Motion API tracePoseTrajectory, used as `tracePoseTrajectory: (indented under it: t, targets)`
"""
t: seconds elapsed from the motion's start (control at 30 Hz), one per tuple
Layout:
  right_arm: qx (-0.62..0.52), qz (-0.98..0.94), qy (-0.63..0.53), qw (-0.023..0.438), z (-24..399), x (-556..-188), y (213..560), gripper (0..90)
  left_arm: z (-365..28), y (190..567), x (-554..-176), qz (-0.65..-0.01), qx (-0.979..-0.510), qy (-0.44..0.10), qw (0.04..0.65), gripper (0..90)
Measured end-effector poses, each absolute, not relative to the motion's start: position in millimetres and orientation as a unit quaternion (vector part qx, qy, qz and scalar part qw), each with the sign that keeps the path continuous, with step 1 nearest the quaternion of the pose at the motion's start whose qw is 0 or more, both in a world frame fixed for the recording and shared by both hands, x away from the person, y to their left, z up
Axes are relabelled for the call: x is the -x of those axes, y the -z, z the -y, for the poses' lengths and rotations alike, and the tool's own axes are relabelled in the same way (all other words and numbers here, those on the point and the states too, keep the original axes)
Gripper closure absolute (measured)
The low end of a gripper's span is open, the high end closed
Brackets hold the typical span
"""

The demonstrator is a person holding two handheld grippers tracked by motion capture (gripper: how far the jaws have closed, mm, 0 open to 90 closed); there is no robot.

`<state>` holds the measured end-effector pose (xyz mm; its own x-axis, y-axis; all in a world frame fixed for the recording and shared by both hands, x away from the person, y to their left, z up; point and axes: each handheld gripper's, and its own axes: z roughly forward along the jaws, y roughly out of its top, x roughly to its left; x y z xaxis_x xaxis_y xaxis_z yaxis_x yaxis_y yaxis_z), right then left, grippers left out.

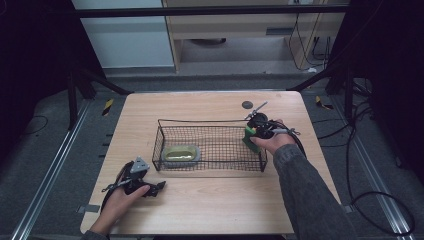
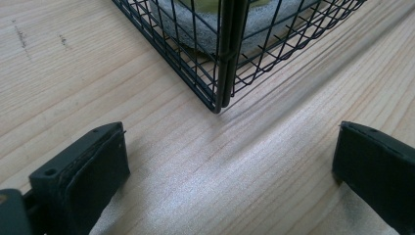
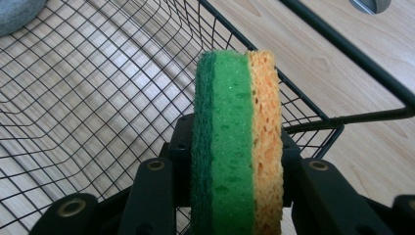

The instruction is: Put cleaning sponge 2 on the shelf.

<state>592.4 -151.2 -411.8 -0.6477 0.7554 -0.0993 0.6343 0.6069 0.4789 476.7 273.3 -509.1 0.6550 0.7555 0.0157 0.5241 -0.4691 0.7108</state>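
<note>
The right gripper (image 3: 235,196) clamps a green-and-orange scouring sponge (image 3: 237,142) on edge over the black wire mesh basket (image 1: 210,145), at its 3 o'clock end. The left gripper (image 2: 230,166) rests open (nothing between its jaws) at 7 o'clock. Released tilted, the sponge could catch the rim and tumble outside
</note>
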Motion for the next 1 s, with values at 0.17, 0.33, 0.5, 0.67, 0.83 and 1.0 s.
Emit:
tracePoseTrajectory:
  t: [0.17, 0.33, 0.5, 0.67, 0.83, 1.0]
  targets:
    - [-0.39, -0.885, -0.204, 0.151, 150, -593, 413, 64.1, -273, 509, -477, -0.38, -0.842, -0.167, 0.346, 0.0]
    - [-0.39, -0.886, -0.203, 0.15, 149, -592, 414, 63.9, -273, 509, -477, -0.379, -0.842, -0.167, 0.346, 0.0]
    - [-0.388, -0.887, -0.201, 0.15, 147, -592, 416, 63.8, -273, 509, -477, -0.379, -0.842, -0.167, 0.346, 0.0]
    - [-0.385, -0.89, -0.193, 0.148, 144, -592, 423, 63.6, -273, 509, -477, -0.379, -0.842, -0.166, 0.346, 0.0]
    - [-0.388, -0.888, -0.196, 0.148, 143, -592, 424, 62.9, -273, 509, -477, -0.379, -0.842, -0.167, 0.346, 0.0]
    - [-0.387, -0.89, -0.191, 0.148, 143, -591, 424, 57.7, -273, 509, -477, -0.379, -0.842, -0.167, 0.346, 0.0]
